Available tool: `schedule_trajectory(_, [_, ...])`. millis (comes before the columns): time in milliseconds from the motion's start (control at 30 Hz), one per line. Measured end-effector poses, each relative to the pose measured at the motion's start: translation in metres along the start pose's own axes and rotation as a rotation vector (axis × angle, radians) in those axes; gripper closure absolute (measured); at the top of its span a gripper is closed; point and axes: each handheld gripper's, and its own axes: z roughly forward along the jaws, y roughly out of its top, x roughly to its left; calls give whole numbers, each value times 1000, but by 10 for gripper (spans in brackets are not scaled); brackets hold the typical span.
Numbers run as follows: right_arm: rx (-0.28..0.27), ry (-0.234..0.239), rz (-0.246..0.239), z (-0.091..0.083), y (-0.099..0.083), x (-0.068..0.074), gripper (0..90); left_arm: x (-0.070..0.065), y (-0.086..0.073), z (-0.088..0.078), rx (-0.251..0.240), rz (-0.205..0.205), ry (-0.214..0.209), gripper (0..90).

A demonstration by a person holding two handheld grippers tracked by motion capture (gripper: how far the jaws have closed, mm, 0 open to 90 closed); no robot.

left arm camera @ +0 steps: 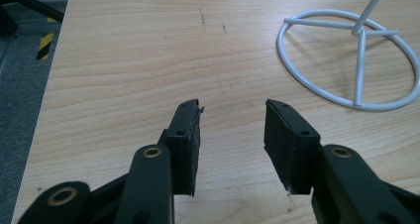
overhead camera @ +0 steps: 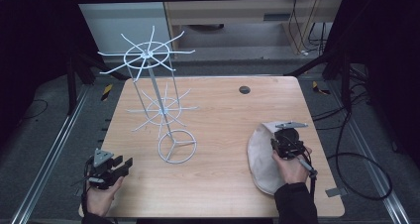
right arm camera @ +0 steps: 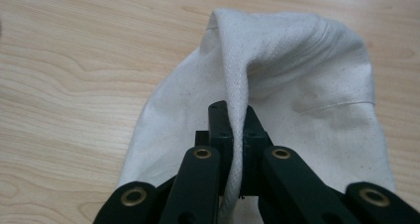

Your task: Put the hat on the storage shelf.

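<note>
Right claw (right arm camera: pixel 233 135) clamped on cloth (right arm camera: pixel 297 85) fold, left claw (left arm camera: pixel 233 130) apart, rack (overhead camera: pixel 153 95) top cropped

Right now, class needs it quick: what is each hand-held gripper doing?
Left hand-held gripper: open, holding nothing, above the bare table.
Right hand-held gripper: closed on a fold of the white cloth.

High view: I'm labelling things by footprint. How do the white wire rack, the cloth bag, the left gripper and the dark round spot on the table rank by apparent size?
1. white wire rack, by far the largest.
2. cloth bag.
3. left gripper, though it sits nearest the camera, which flatters it.
4. dark round spot, smallest.
</note>
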Motion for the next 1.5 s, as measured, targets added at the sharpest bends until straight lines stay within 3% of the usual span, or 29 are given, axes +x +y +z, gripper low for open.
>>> schedule_trajectory(167, [-68,36,-27,-11,2,0,884,0,0,-1,-3,0,-3,576])
schedule_trajectory(200, [-105,66,-45,-18,3,-1,885,0,0,-1,-6,-3,-4,576])
schedule_trajectory(233, [-105,66,-45,-18,3,-1,885,0,0,-1,-6,-3,-4,576])
schedule_trajectory(400, [-209,130,-88,-33,5,-1,885,0,0,0,-1,6,-6,577])
schedule_trajectory(667, [-285,209,-129,-45,7,2,885,-1,0,0,-6,3,-9,577])
schedule_trajectory(800, [-351,275,-141,-55,8,3,885,-1,1,0,-5,9,-13,577])
schedule_trajectory(1300, [-523,402,-167,-91,17,16,885,-1,0,1,-9,2,-8,567])
schedule_trajectory(1500, [-573,414,-193,-107,21,25,885,0,0,1,-8,3,-4,562])
